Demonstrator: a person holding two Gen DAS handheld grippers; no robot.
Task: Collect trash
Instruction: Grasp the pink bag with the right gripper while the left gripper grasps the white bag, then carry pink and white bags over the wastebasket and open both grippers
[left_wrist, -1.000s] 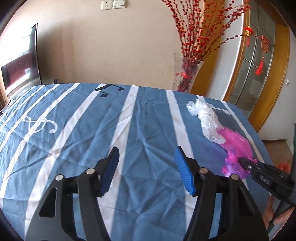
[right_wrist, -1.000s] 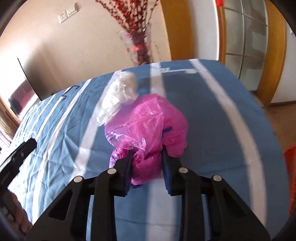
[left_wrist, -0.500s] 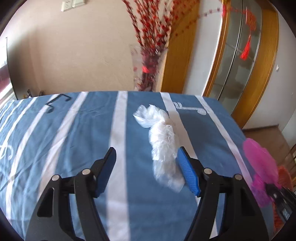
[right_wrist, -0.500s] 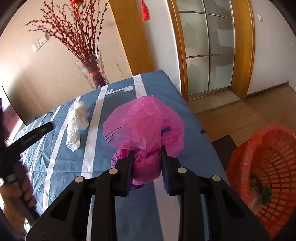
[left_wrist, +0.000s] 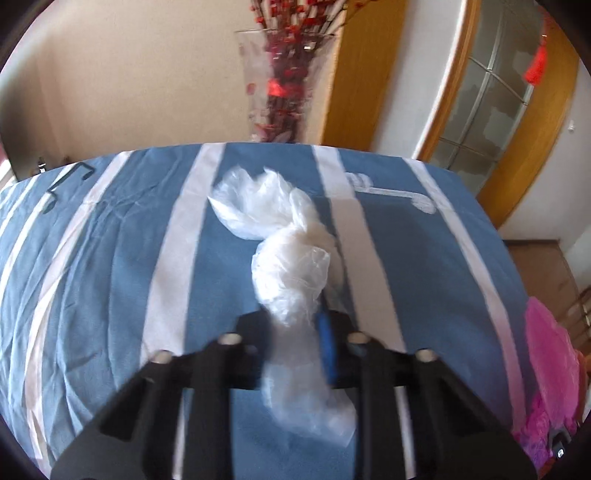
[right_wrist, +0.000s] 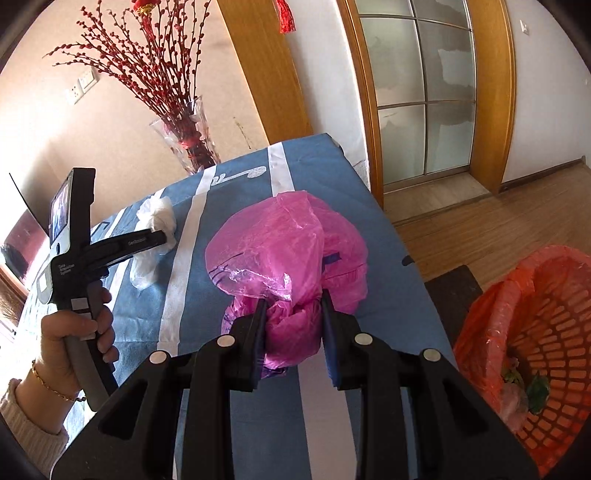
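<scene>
While the left gripper (left_wrist: 295, 343) is closing on the white plastic bag (left_wrist: 288, 258), the likeliest fault is a thin bite: the film is slack and slippery, so the pads may catch only a loose fold and the bag could slide out or trail on the lift. That bag lies stretched along the blue striped tablecloth (left_wrist: 110, 258), its crumpled waist running down between the jaws at lower centre of the left wrist view, its puffed top reaching toward the vase of red twigs (left_wrist: 284, 85) at upper centre, its tail spilling below the jaws. Whether the pads already press the film is hard to judge through the blur; the gap looks narrow with the bag filling it. The right gripper (right_wrist: 291, 332) is clamped on the bunched neck of the pink plastic bag (right_wrist: 284, 243), which balloons above the jaws at centre of the right wrist view and appears lifted over the cloth. A second risk sits there: the orange basket (right_wrist: 535, 332) with its liner stands at lower right, off the table edge, and a light bag let go short or high could drift past the rim. The person's left hand (right_wrist: 77, 332) grips the tool handle at lower left of that view.
</scene>
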